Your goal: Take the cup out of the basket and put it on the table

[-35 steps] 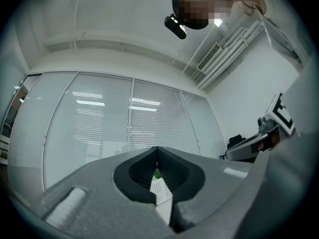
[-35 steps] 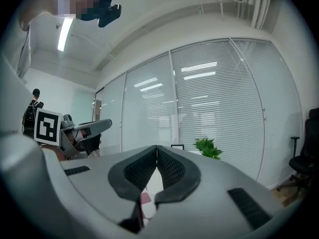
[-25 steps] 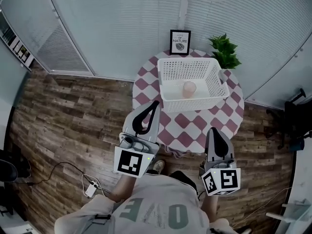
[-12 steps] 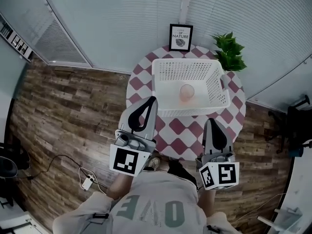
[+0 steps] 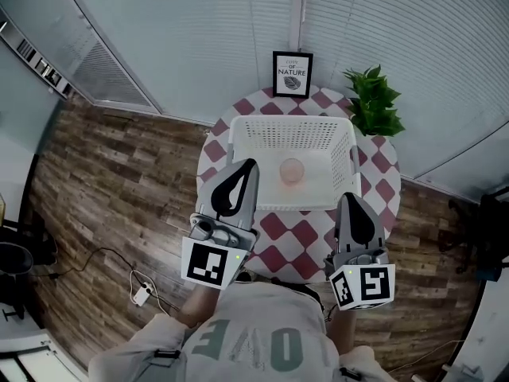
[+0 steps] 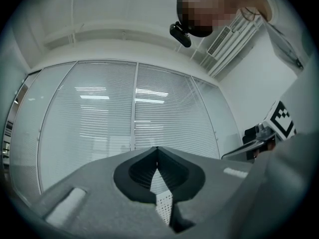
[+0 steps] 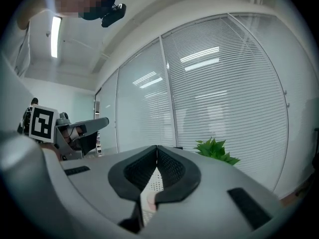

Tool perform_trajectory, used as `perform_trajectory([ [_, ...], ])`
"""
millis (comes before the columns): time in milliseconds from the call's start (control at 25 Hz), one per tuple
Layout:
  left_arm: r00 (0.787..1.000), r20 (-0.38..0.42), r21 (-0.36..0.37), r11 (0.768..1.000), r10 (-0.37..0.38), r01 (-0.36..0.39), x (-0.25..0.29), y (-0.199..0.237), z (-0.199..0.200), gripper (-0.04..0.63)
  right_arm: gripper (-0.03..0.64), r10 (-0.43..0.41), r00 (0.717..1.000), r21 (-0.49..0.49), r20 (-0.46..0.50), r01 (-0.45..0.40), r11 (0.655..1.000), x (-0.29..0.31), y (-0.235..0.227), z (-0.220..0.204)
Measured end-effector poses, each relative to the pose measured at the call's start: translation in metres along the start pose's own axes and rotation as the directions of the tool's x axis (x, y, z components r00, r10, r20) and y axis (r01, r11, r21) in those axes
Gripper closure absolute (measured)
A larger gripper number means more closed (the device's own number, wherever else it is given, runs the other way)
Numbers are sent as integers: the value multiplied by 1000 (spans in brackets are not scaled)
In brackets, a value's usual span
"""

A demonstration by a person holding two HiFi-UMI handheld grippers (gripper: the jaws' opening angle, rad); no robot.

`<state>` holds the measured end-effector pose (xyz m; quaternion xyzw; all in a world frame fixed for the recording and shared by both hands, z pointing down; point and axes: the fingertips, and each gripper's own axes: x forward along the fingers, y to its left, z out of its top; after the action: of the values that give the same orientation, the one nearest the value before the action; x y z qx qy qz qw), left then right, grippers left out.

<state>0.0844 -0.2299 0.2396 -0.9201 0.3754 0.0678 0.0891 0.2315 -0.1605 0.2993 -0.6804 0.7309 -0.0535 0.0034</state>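
A pinkish translucent cup (image 5: 292,170) stands inside the white perforated plastic basket (image 5: 290,132) on the round maroon-and-white chequered table (image 5: 288,231). The left gripper (image 5: 250,165) and the right gripper (image 5: 348,199) hang before the basket, jaws together, holding nothing.

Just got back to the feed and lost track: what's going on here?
A person stands at the round checkered table with a gripper in each hand. The left gripper and the right gripper are both shut and empty, held on the near side of the white basket. The pink cup sits in the basket, untouched.
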Motion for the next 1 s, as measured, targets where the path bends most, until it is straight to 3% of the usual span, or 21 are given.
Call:
perform_trajectory([
  [240,998,-52,48,998,35,-33,19,-12,-6,591,606,77,997,48,-8,-76,996,10,-22,-3],
  [600,996,-81,39,999,24,-21,29,11,-24,591,606,85,996,75,-38,-82,994,37,-16,-14],
  [760,998,-56,-10,999,34,-35,37,30,-29,591,606,56,998,87,-20,-54,995,43,-17,-3],
  [1000,998,-50,-50,998,36,-38,41,42,-38,591,604,104,994,77,-37,-101,992,70,-20,12],
])
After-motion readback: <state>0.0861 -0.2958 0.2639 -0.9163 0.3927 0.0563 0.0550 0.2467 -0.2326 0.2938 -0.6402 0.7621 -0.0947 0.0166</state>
